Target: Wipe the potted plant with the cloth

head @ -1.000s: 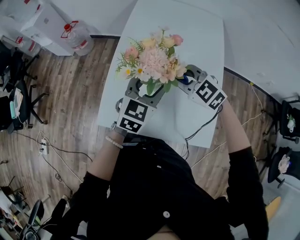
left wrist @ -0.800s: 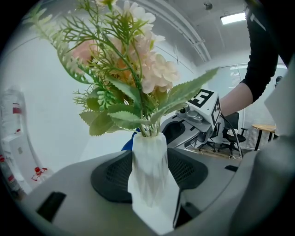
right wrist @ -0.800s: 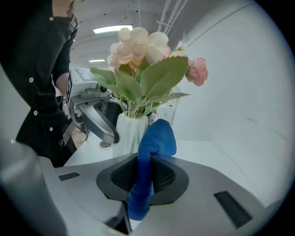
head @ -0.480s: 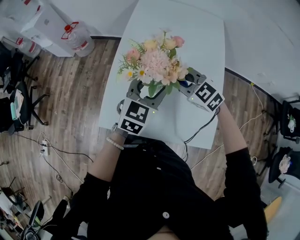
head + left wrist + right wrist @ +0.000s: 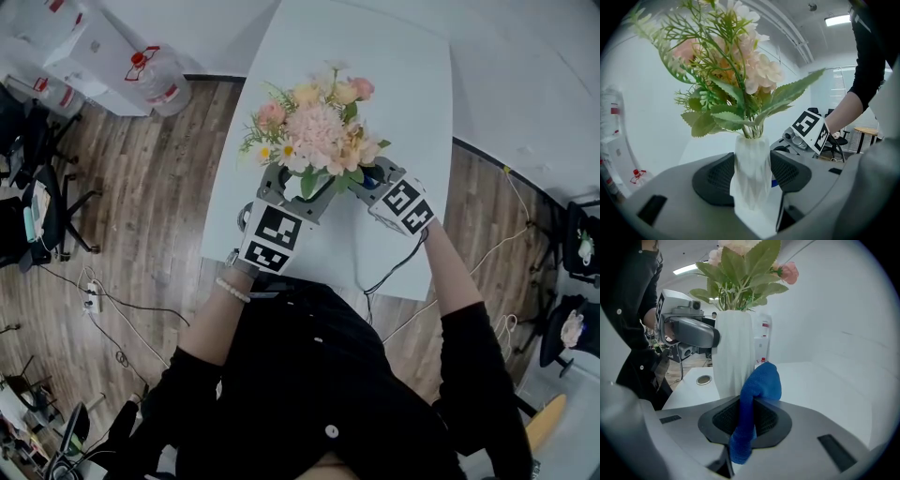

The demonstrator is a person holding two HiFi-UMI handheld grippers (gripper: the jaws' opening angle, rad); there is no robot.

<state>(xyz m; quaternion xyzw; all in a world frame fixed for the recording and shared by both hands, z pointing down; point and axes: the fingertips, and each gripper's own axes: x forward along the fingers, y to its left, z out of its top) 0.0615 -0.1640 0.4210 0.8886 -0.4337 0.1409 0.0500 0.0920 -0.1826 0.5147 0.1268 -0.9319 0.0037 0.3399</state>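
Far to the left of the vase, on the wooden floor (image 5: 141,206), stands a clear water jug (image 5: 157,77) with a red cap; how full it is cannot be told. Nearer, the left gripper (image 5: 752,177) has its jaws set wide and pressed on either side of the vase's lower body, holding it. The vase (image 5: 751,157) is white, faceted and upright, on the white table (image 5: 403,103) toward its near edge. It holds a bunch of flowers (image 5: 319,127), pink, peach and cream with small daisies, among serrated green leaves (image 5: 723,118) and ferny sprigs that spread well beyond its rim. Just right of the vase, the right gripper (image 5: 746,420) has its jaws drawn narrow on a blue cloth (image 5: 761,380). The cloth's bunched end sticks up past the pads right beside the vase's lower wall; whether they touch cannot be told.
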